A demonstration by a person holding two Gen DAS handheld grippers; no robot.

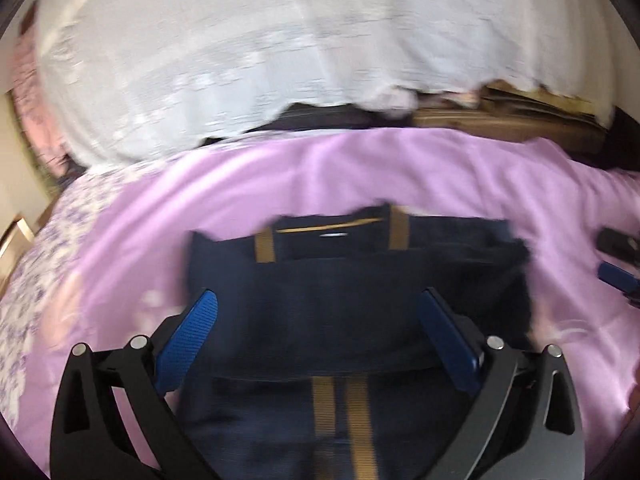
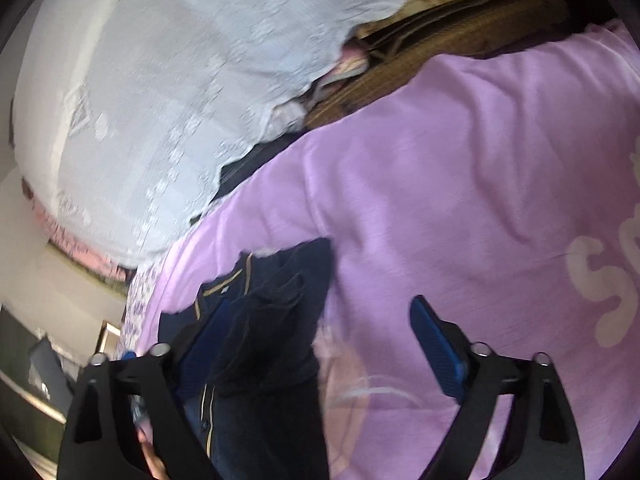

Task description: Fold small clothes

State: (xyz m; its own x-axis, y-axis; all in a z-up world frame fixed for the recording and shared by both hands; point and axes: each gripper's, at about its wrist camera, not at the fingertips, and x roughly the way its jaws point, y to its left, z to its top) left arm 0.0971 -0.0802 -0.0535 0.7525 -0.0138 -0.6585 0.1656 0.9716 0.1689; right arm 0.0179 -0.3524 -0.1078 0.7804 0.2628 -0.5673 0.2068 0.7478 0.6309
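A navy garment (image 1: 352, 280) with tan stripes lies folded on the pink sheet (image 1: 360, 168). My left gripper (image 1: 319, 295) hovers over it with both blue pads spread wide, the cloth below and between them, neither pad pressing on it. In the right wrist view the same navy garment (image 2: 272, 312) lies bunched at the lower left. My right gripper (image 2: 320, 305) stands open over its right edge. The cloth partly covers the left pad (image 2: 208, 336), while the right pad (image 2: 436, 344) is over bare pink sheet (image 2: 460, 180). Both views are blurred.
A white lace cloth (image 1: 240, 60) hangs behind the bed, with something brown (image 1: 500, 120) beside it. A floral patterned cloth (image 1: 40, 280) borders the sheet on the left. White lettering (image 2: 600, 280) marks the sheet at the right. A fingertip (image 2: 152, 460) shows under the right gripper.
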